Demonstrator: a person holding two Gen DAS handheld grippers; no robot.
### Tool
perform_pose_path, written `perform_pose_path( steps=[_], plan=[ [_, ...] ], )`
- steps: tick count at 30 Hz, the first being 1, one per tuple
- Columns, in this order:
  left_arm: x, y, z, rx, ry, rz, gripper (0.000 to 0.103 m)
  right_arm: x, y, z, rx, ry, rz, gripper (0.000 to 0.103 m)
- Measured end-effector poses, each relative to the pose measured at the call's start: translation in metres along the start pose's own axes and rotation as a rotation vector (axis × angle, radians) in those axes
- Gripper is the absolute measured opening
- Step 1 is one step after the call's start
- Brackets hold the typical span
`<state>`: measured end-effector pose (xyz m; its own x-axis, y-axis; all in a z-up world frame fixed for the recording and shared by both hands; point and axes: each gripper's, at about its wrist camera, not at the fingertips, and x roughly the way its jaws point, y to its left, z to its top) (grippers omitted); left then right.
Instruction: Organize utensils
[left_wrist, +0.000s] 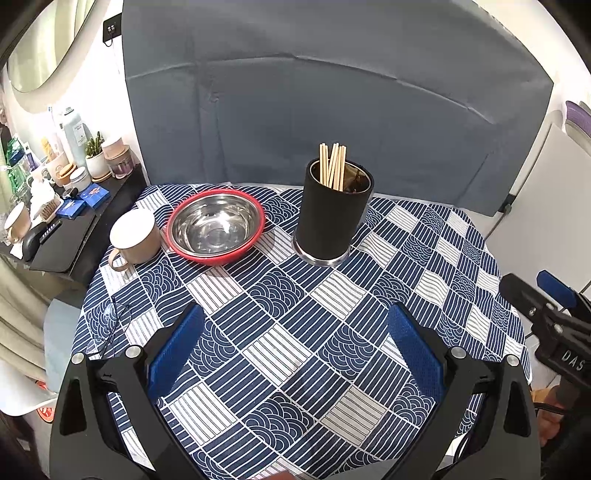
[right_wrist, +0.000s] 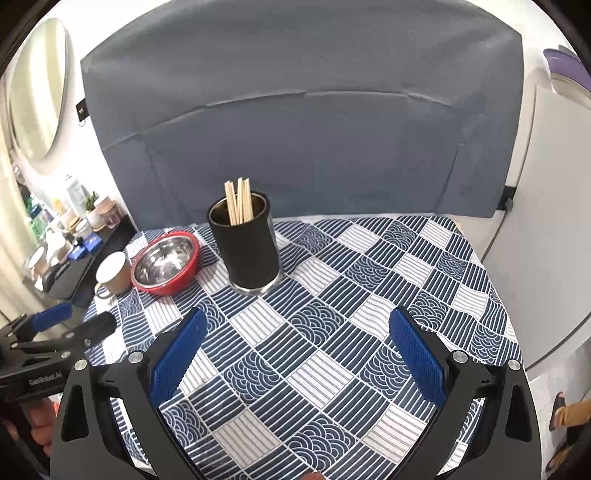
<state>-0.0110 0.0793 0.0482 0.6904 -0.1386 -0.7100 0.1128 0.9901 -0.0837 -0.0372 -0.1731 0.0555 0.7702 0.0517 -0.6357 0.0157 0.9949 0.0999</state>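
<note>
Wooden chopsticks (left_wrist: 333, 166) upright | black holder (left_wrist: 332, 214) | tablecloth (left_wrist: 280, 332)

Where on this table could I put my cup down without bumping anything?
The near half of the tablecloth, in front of the black holder, is bare, and so is the stretch to the holder's right. The far left corner is crowded: the mug, the red-rimmed bowl and the holder with its chopsticks stand close together.

On the counter (left_wrist: 295, 332), chopsticks (left_wrist: 332, 166) stand in the holder (left_wrist: 332, 218) toward the back, the bowl (left_wrist: 216, 227) just left of it, the mug (left_wrist: 135, 236) left again.
</note>
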Motion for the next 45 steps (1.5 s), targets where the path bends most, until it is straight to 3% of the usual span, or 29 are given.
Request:
perform_pose_path(
  steps=[21,45],
  plan=[
    [-0.007,-0.008,-0.006,0.016,0.005,-0.028,0.097,0.001,0.002,-0.008,-0.025,0.024,0.006,0.095],
    [-0.002,-0.001,-0.009,-0.032,0.042,-0.034,0.097,0.001,0.008,-0.013,-0.054,0.036,0.015,0.095]
  ],
)
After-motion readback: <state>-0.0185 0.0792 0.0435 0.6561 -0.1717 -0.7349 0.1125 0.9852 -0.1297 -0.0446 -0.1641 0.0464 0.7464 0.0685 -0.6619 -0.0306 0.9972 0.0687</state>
